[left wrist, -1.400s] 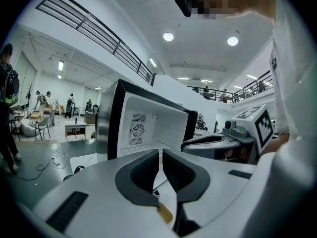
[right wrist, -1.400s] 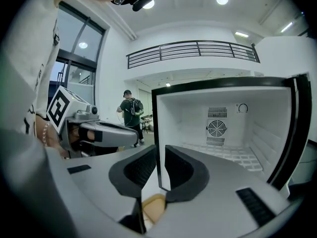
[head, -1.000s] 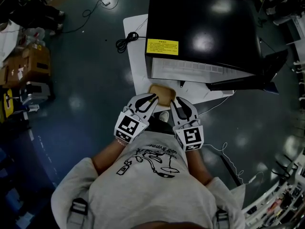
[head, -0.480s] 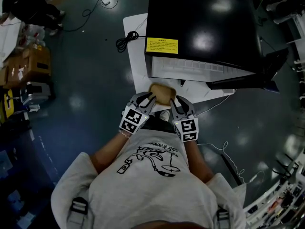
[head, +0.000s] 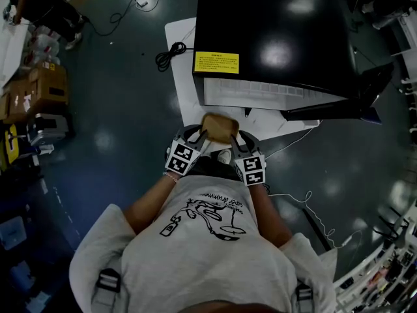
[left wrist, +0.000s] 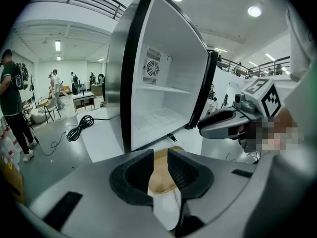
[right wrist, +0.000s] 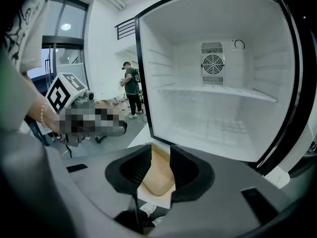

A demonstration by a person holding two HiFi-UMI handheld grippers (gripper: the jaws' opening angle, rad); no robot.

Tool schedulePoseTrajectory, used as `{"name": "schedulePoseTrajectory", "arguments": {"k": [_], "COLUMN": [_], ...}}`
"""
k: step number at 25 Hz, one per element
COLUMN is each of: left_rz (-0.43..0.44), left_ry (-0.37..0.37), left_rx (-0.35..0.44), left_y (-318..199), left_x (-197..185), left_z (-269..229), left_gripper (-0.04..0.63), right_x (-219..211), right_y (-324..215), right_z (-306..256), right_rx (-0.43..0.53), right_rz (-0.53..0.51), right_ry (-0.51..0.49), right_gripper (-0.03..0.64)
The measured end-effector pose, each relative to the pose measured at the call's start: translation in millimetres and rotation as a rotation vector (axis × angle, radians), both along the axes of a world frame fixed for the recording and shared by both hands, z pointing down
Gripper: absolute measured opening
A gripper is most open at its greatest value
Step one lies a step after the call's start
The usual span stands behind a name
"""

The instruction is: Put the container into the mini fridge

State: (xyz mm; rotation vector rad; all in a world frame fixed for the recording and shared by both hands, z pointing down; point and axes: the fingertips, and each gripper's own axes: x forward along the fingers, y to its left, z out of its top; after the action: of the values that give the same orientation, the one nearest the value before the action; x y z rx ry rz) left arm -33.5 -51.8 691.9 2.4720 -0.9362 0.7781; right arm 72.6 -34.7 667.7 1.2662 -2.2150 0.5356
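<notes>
Drawn in closer on either side of the container point(head: 218, 128) than a second earlier: left gripper point(head: 197, 136) and right gripper point(head: 234, 137). Located at the near edge of the white board point(head: 184, 70), just in front of the open mini fridge point(head: 280, 38); resting or lifted, not discernible. Tan edge seen inside each jaw gap. Both pairs of jaws part-way apart and opening, with no firm pinch shown. Door point(head: 339, 103) swung out to the right. Coiled cable point(head: 171, 56) at the board's left edge.
</notes>
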Motion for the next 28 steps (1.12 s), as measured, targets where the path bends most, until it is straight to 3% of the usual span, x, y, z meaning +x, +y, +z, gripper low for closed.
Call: {"name": "schedulePoseTrajectory", "arguments": {"k": [21, 28], "left_rz": [-0.028, -0.051], "left_ry": [-0.072, -0.046], "left_rx": [-0.116, -0.182], "left_y": [-1.9, -4.8], "left_x": [-11.7, -11.4], "left_z": [71.2, 85.7], "left_gripper": [0.133, 0.155], "right_x": [15.4, 18.6], "right_y": [1.7, 2.2], "right_z": [81.3, 99.3], "right_rx": [-0.157, -0.205], "right_rz": [0.1, 0.142], "right_ry": [-0.002, -0.035], "right_gripper": [0.147, 0.167]}}
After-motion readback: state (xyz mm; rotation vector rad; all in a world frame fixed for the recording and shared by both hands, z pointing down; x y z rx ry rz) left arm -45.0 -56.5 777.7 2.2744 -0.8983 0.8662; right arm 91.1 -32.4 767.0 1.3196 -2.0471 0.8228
